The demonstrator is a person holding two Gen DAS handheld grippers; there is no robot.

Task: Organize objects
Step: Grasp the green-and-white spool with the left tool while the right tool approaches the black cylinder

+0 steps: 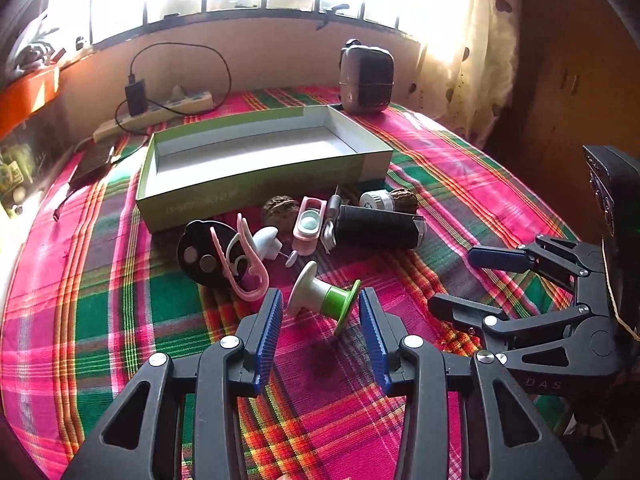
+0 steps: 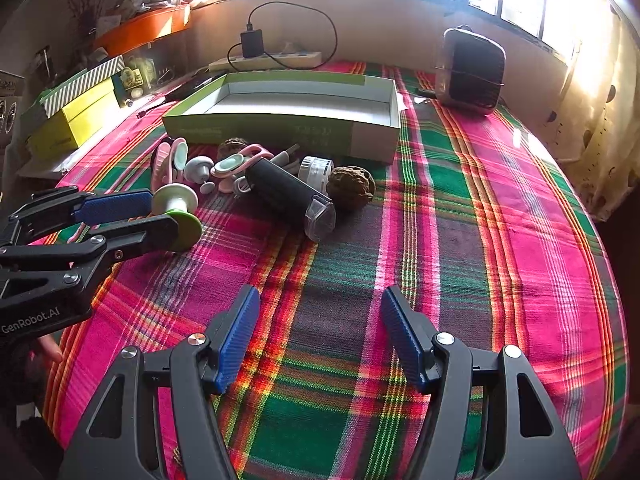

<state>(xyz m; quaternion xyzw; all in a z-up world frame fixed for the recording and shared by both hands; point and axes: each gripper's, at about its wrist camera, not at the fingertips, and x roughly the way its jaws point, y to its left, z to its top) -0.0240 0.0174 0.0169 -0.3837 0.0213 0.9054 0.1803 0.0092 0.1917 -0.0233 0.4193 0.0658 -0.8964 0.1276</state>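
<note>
A spool (image 1: pixel 323 303) with a white end and a green end lies tilted on the plaid cloth. It sits between the tips of my left gripper (image 1: pixel 320 298), whose blue pads stand wide open and clear of it. In the right wrist view the same spool (image 2: pixel 176 207) shows between the left gripper's (image 2: pixel 162 210) fingers. My right gripper (image 2: pixel 320 294) is open over bare cloth, with nothing between its pads; it also shows as the right gripper (image 1: pixel 452 280) in the left wrist view. Behind the spool lies a heap: a black cylinder (image 1: pixel 376 229), a pink clip (image 1: pixel 244 268), a black disc (image 1: pixel 200 254), two walnuts.
An open green-and-white box (image 1: pixel 256 190) stands behind the heap, its inside bare. Further back are a power strip (image 1: pixel 160 114) with a charger and a dark square speaker (image 1: pixel 366 76). Yellow boxes (image 2: pixel 72 120) sit off the left edge. A curtain (image 2: pixel 592 120) hangs at right.
</note>
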